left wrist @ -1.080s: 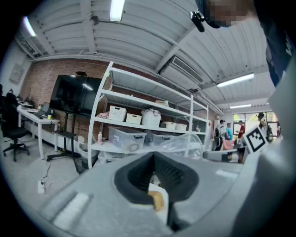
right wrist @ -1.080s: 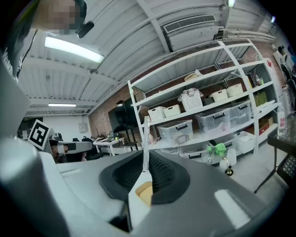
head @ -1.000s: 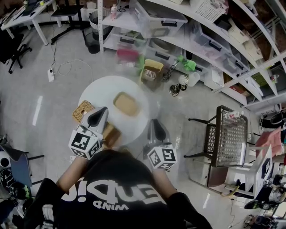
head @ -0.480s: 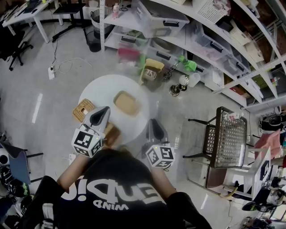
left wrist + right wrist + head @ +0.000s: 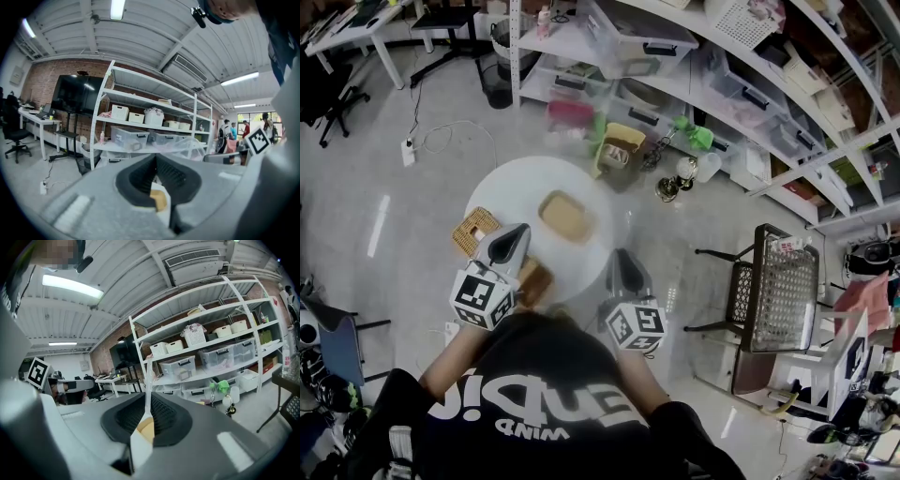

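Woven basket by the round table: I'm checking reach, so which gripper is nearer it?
Left. The left gripper is just right of the woven basket; the right gripper is much farther right.

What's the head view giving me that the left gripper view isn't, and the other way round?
Only the head view: the round white table, a tan tray on it, a woven basket at its left edge, and a wire-mesh chair off to the right. Only the left gripper view: a black screen before a brick wall, a ceiling light, people at far right, and its jaws closed together. Both: the left gripper and the white shelving rack with clear bins.
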A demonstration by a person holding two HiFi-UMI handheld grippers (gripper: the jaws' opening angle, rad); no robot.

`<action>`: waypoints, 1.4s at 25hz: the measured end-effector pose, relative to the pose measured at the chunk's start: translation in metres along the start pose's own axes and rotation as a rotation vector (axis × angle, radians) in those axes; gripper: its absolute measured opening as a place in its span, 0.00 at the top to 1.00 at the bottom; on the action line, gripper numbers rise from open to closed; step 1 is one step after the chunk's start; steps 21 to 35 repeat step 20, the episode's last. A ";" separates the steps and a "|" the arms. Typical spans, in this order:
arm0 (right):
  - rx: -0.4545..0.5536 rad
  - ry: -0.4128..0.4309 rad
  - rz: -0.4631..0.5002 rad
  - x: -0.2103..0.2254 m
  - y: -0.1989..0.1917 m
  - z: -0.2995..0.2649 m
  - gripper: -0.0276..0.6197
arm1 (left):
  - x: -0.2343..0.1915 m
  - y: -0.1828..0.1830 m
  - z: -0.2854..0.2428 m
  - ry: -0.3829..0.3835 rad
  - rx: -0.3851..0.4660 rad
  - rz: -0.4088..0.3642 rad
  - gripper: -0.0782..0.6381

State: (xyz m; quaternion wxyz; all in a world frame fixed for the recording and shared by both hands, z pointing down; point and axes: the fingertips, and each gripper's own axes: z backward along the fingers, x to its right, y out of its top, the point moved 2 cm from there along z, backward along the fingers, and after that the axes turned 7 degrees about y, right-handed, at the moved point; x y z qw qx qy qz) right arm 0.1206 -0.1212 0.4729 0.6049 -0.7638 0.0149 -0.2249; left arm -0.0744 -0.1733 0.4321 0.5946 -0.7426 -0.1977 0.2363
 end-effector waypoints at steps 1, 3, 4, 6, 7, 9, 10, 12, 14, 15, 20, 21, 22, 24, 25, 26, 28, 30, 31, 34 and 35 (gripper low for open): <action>0.000 0.001 0.000 0.000 0.000 0.000 0.90 | 0.000 0.000 0.000 0.000 -0.001 0.001 0.89; 0.000 0.001 0.001 0.000 0.000 -0.002 0.90 | -0.001 -0.001 0.000 0.001 -0.003 0.002 0.89; 0.000 0.001 0.001 0.001 0.000 -0.002 0.90 | -0.001 -0.001 -0.001 0.001 -0.003 0.003 0.89; -0.001 0.000 0.001 0.002 0.000 -0.002 0.90 | 0.000 -0.002 -0.002 0.000 -0.004 0.003 0.89; -0.002 0.000 0.001 0.003 0.000 -0.003 0.90 | 0.000 -0.002 -0.003 0.000 -0.004 0.003 0.89; -0.004 0.001 0.003 0.004 0.000 -0.003 0.90 | 0.001 -0.002 -0.003 0.000 -0.004 0.003 0.89; -0.005 0.002 0.003 0.003 0.000 -0.003 0.90 | 0.001 -0.002 -0.003 0.000 -0.004 0.004 0.89; -0.008 0.003 0.002 0.003 0.000 -0.002 0.90 | 0.002 -0.002 -0.002 0.002 -0.005 0.007 0.89; -0.008 0.005 0.001 0.003 0.000 -0.001 0.90 | 0.003 -0.002 -0.001 0.003 -0.006 0.009 0.89; -0.009 0.006 0.000 0.003 0.000 0.000 0.90 | 0.004 -0.002 0.000 0.003 -0.006 0.009 0.89; -0.013 0.014 0.001 0.003 0.000 -0.002 0.90 | 0.004 -0.003 0.000 0.003 -0.005 0.012 0.89; -0.013 0.014 0.001 0.003 0.000 -0.002 0.90 | 0.004 -0.003 0.000 0.003 -0.005 0.012 0.89; -0.013 0.014 0.001 0.003 0.000 -0.002 0.90 | 0.004 -0.003 0.000 0.003 -0.005 0.012 0.89; -0.013 0.014 0.001 0.003 0.000 -0.002 0.90 | 0.004 -0.003 0.000 0.003 -0.005 0.012 0.89; -0.013 0.014 0.001 0.003 0.000 -0.002 0.90 | 0.004 -0.003 0.000 0.003 -0.005 0.012 0.89; -0.013 0.014 0.001 0.003 0.000 -0.002 0.90 | 0.004 -0.003 0.000 0.003 -0.005 0.012 0.89; -0.013 0.014 0.001 0.003 0.000 -0.002 0.90 | 0.004 -0.003 0.000 0.003 -0.005 0.012 0.89; -0.013 0.014 0.001 0.003 0.000 -0.002 0.90 | 0.004 -0.003 0.000 0.003 -0.005 0.012 0.89; -0.013 0.014 0.001 0.003 0.000 -0.002 0.90 | 0.004 -0.003 0.000 0.003 -0.005 0.012 0.89; -0.013 0.014 0.001 0.003 0.000 -0.002 0.90 | 0.004 -0.003 0.000 0.003 -0.005 0.012 0.89; -0.013 0.014 0.001 0.003 0.000 -0.002 0.90 | 0.004 -0.003 0.000 0.003 -0.005 0.012 0.89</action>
